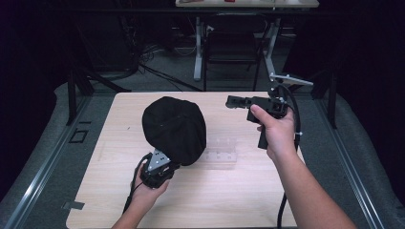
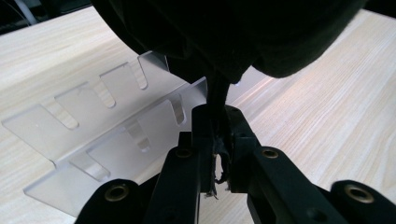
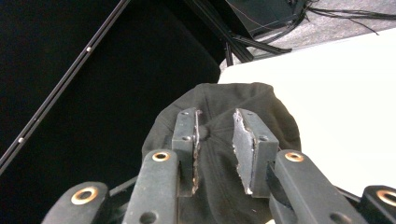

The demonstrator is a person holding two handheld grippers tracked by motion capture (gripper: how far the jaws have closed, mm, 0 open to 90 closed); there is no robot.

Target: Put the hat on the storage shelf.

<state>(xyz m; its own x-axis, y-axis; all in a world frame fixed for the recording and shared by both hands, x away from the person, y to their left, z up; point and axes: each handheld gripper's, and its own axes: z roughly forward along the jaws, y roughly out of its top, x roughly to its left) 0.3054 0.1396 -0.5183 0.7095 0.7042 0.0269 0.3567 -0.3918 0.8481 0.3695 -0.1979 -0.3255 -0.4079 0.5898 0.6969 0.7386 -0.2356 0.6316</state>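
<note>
A black cap (image 1: 174, 129) hangs over the left half of the wooden table (image 1: 229, 200). My left gripper (image 1: 172, 161) comes up from below it and is shut on a fold of the cap's edge; in the left gripper view the cloth (image 2: 233, 32) is pinched between the pads (image 2: 217, 140). A clear plastic stand (image 1: 220, 151) with slots lies on the table just right of the cap, close under it (image 2: 107, 126). My right gripper (image 1: 231, 101) is held level to the right of the cap, pointing at it and apart from it. It stands open (image 3: 215, 135), with the cap (image 3: 224, 107) beyond the jaws.
A black chair (image 1: 231, 47) and a white-legged desk (image 1: 198, 52) stand behind the table's far edge, with cables (image 1: 157, 71) on the floor. Dark metal rails (image 1: 43, 162) run along both sides. The front of the table shows bare wood.
</note>
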